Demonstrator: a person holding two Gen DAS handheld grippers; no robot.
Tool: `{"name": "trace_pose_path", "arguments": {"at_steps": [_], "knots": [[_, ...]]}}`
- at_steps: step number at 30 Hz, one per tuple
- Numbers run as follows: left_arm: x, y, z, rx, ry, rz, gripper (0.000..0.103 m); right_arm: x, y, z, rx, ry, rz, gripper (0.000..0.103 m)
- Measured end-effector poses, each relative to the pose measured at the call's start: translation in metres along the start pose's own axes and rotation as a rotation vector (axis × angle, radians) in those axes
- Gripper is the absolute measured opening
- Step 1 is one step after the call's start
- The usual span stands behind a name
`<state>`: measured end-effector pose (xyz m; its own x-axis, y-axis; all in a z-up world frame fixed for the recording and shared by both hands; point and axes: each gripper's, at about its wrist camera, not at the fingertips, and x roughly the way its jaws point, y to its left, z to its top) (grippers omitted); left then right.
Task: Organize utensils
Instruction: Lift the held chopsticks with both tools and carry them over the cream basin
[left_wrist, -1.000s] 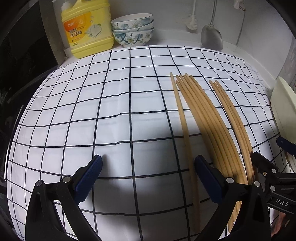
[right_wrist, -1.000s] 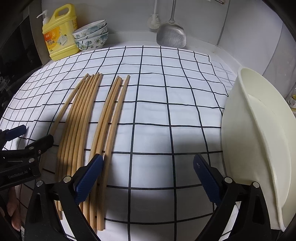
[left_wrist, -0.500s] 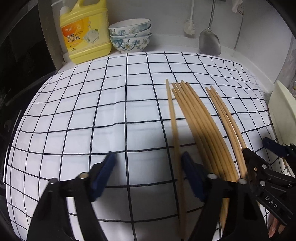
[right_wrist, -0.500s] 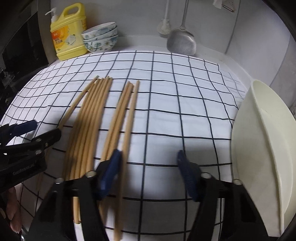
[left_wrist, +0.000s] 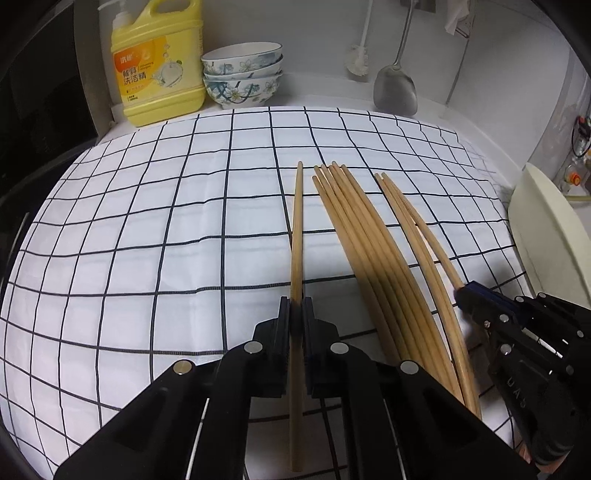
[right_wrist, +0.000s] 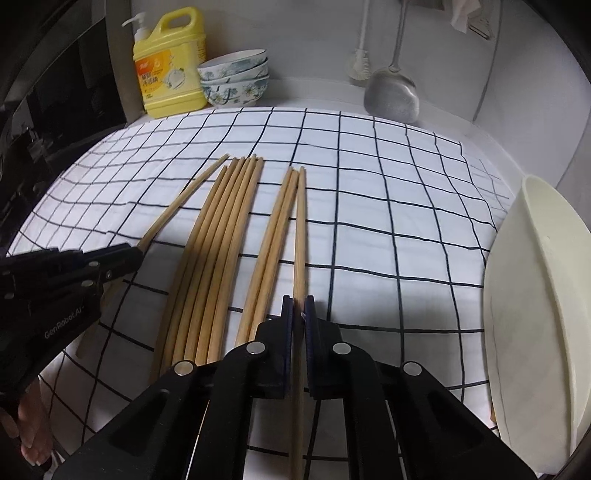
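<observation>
The near end of the chopstick (left_wrist: 296, 258) in the left tongs (left_wrist: 295, 321) runs off the bottom edge. The white tub (right_wrist: 524, 295) is cut off at the right. The words on the yellow bottle (left_wrist: 159, 62) are too small to read.

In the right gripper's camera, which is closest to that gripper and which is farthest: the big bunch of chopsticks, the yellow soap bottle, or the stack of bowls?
From the right gripper, nearest first:
1. Big bunch of chopsticks, lying on the checked cloth just to its left.
2. Stack of bowls, at the back by the wall.
3. Yellow soap bottle, back left corner, beside the bowls. These two are nearly level, so that ranking is a close call.
</observation>
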<state>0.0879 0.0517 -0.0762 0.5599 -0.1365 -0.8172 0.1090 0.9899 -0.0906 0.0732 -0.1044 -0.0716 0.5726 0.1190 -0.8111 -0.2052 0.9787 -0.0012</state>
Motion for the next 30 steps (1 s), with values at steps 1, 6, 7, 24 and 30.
{"name": "trace_pose_path", "arguments": {"at_steps": [1, 6, 7, 24, 30], "knots": [[-0.001, 0.0, -0.001, -0.004, 0.0, -0.004, 0.007, -0.003, -0.002, 0.001, 0.01, -0.01, 0.005, 0.006], [-0.015, 0.001, -0.004, -0.017, -0.021, -0.021, 0.007, -0.023, -0.006, 0.006, 0.035, -0.061, 0.017, 0.006], [-0.02, 0.001, -0.004, -0.017, -0.029, -0.022, 0.007, -0.028, -0.007, 0.006, 0.043, -0.07, 0.021, 0.006], [-0.086, -0.087, 0.041, 0.079, -0.168, -0.177, 0.007, -0.13, -0.116, 0.009, 0.28, -0.259, -0.082, 0.006], [-0.092, -0.16, 0.06, 0.17, -0.182, -0.246, 0.007, -0.148, -0.18, -0.009, 0.402, -0.261, -0.141, 0.006]]}}
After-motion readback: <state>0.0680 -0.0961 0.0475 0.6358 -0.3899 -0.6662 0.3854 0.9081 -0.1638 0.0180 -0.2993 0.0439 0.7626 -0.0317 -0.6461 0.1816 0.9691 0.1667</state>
